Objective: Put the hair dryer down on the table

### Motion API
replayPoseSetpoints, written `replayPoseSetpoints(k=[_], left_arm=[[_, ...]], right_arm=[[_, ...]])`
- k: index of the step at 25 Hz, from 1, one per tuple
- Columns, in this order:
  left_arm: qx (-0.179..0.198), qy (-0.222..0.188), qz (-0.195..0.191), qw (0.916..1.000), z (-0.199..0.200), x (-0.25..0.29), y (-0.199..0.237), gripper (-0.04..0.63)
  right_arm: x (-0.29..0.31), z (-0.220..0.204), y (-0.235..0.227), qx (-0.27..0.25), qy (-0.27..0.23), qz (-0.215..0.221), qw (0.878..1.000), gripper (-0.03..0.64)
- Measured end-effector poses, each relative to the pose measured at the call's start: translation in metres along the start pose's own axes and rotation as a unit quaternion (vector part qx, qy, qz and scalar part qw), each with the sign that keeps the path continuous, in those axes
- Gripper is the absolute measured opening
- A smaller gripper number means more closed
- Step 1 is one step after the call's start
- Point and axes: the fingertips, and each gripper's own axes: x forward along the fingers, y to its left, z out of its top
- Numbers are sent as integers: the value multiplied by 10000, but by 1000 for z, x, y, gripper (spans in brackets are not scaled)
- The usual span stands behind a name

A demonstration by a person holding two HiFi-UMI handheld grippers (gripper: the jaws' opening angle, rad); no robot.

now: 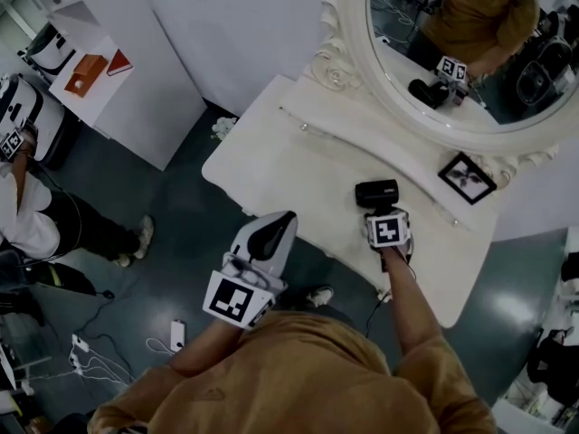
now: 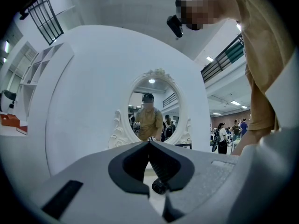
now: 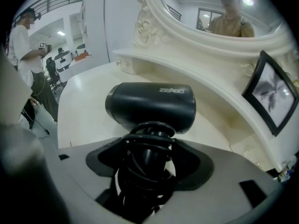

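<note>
Head view first: the right gripper (image 1: pixel 384 213) is out over the white tabletop (image 1: pixel 289 165), and the black hair dryer (image 1: pixel 377 193) is right at its front end, body pointing away from the person, roughly mid-tabletop and a bit short of the mirror base. From up here I honestly can't tell if the dryer body is resting on the surface or just above it.

The right gripper view helps more. The dryer's barrel (image 3: pixel 152 104) lies crosswise, and its handle, with the cord coiled around it, runs back between the fingers of the right gripper (image 3: pixel 149 148). The fingers stand wide, with slivers of light between the coils and the pads lower down, so they look let go around the handle, not squeezing it.

The left gripper (image 1: pixel 282 221) hangs off the near edge of the tabletop, over the dark floor (image 1: pixel 181 197). In the left gripper view its fingers (image 2: pixel 140 148) are pressed together at the tips with nothing in them.

There's also an oval mirror (image 1: pixel 470 34) in an ornate white frame and a small black picture frame (image 1: pixel 467 177) leaning near its base, to the right of the dryer.
</note>
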Motion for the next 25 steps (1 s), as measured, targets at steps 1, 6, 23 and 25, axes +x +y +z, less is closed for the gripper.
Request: replayPoseSetpoints(k=[1,6,23,25], left_arm=[[-8,0,-10,10000,-1,1,0,3],[-43,10,-63,10000,-1,2,0,3],[-79,36,-149,9999,-2,8,2,3],[-73,43,-171,9998,-2,9,1,3]], right_arm=[[0,0,-1,-13,0,-11,10000,316],[0,2,0,13,-70,2,10000,318],[-5,-3,-2,39,-51,-120,9999,322],[-7,-1,-4,66,-121,-114,9998,324]])
